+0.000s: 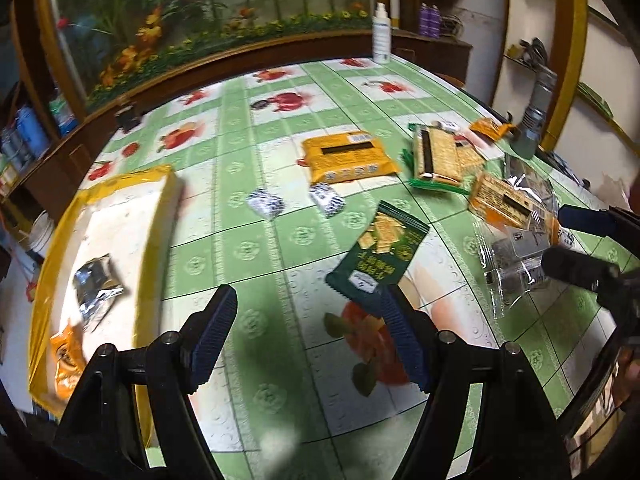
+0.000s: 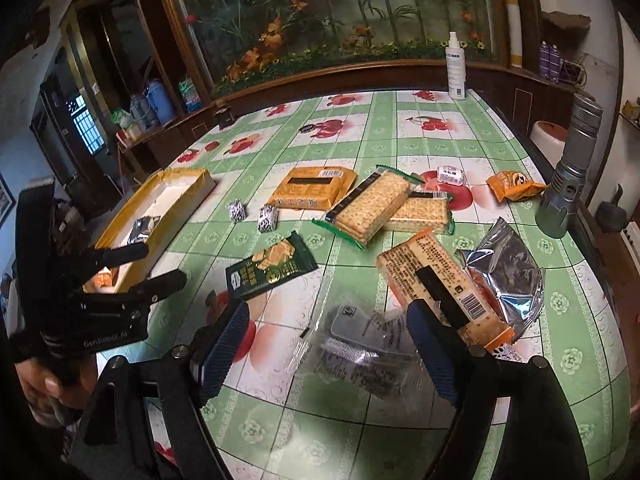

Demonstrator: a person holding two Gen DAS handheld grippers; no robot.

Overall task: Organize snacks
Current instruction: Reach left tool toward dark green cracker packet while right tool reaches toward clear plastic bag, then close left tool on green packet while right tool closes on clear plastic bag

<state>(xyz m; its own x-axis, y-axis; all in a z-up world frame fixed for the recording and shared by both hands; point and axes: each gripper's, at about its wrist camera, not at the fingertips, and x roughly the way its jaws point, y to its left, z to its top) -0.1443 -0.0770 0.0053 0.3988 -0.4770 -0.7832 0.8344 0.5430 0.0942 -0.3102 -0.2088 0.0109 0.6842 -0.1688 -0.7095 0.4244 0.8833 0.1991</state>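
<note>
Only the right view showed a small orange bag [image 2: 514,185]. The yellow cardboard tray [image 1: 158,216] held a shiny silver packet [image 1: 96,286]. Both the left claw [image 1: 310,328] and right claw [image 2: 328,346] were released, grasping nothing.

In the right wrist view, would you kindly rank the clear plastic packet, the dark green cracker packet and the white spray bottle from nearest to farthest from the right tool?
1. Clear plastic packet, between the fingers.
2. Dark green cracker packet, ahead-left.
3. White spray bottle, far edge.
</note>
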